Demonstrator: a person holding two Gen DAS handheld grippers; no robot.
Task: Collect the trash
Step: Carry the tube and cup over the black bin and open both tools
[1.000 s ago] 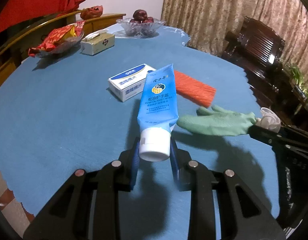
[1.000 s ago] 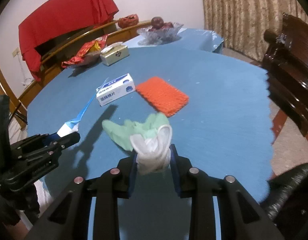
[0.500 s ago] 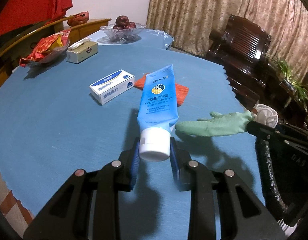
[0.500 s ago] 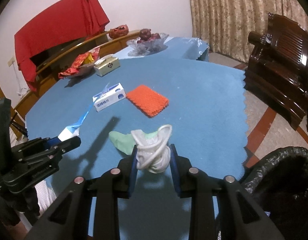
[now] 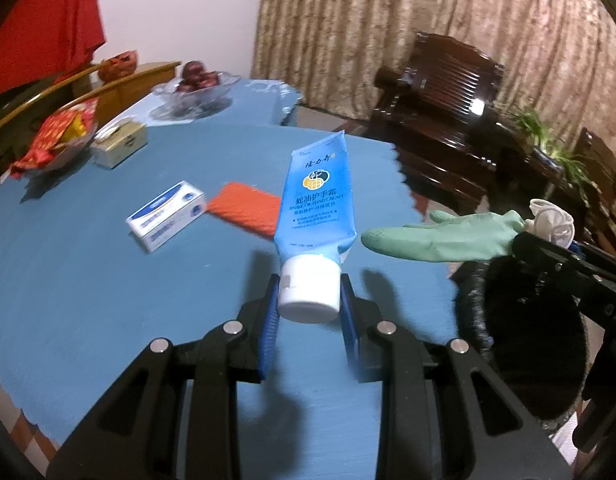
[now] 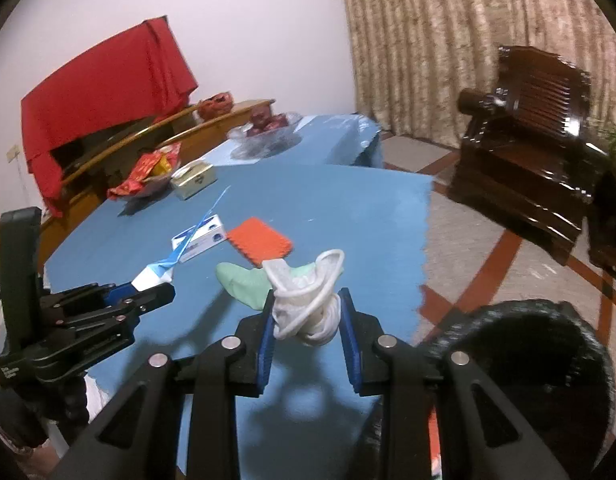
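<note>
green glove point(image 6: 248, 284) bunched in right gripper point(image 6: 306, 320); left gripper point(image 5: 308, 300) clamps blue tube point(image 5: 317, 200).

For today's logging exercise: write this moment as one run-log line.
left gripper: shut on blue tube | right gripper: shut on green glove | both above table | black bin beside right gripper

box point(image 5: 166, 214): on surface point(image 5: 88, 280), left of pad point(image 5: 246, 212)
bin point(image 6: 519, 364): off surface edge, right
tube point(image 5: 317, 204): above surface, left of glove point(image 5: 439, 234)

Blue table point(image 5: 88, 280): white box point(image 5: 166, 215), orange pad point(image 5: 247, 213), tissue box point(image 5: 118, 147).
</note>
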